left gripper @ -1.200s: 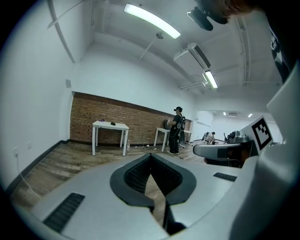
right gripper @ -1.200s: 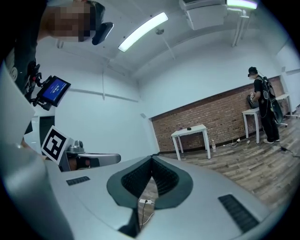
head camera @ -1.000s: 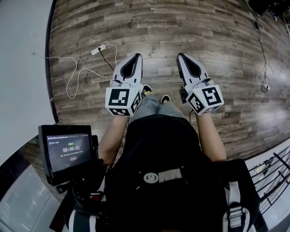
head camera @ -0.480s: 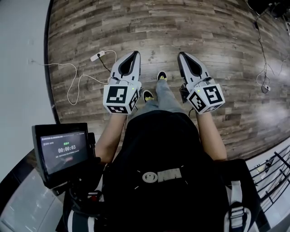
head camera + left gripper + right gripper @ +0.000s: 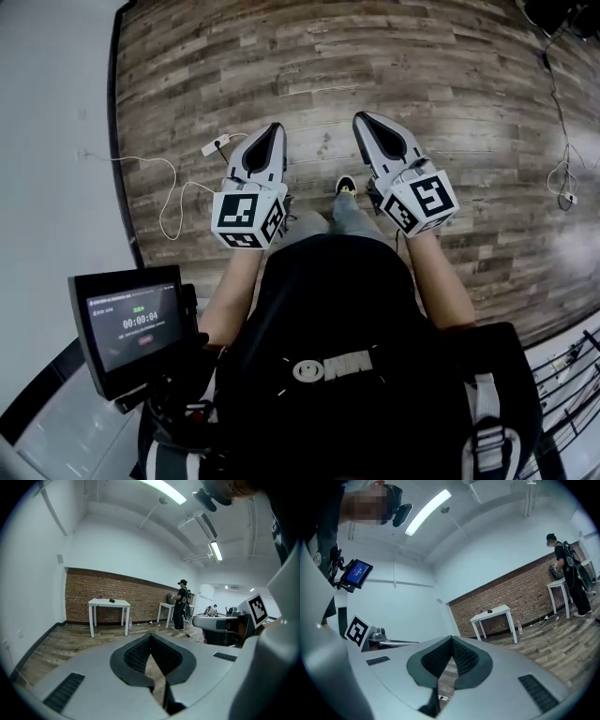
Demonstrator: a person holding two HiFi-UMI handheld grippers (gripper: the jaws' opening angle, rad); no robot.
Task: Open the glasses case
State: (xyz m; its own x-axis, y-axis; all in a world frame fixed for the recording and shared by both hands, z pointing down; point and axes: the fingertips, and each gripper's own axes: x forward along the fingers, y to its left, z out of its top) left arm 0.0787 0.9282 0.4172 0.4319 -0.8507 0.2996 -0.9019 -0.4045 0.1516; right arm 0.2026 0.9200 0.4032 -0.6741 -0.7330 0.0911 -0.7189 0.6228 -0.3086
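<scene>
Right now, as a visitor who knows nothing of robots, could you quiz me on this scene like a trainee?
1. True or false: the left claw stands wide open.
2. The wall behind the white table is: A glass, B brick, C tiled.
3. Fill in: the right claw hangs above a ___ floor.
Key: 1 false, it is shut and empty; 2 B; 3 wooden.

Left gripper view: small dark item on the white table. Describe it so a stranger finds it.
Start at the brick wall across the far end. Of the two white tables against it, take the left table, the one without the person beside it. The item is the low dark lump near the middle of its white top.
</scene>
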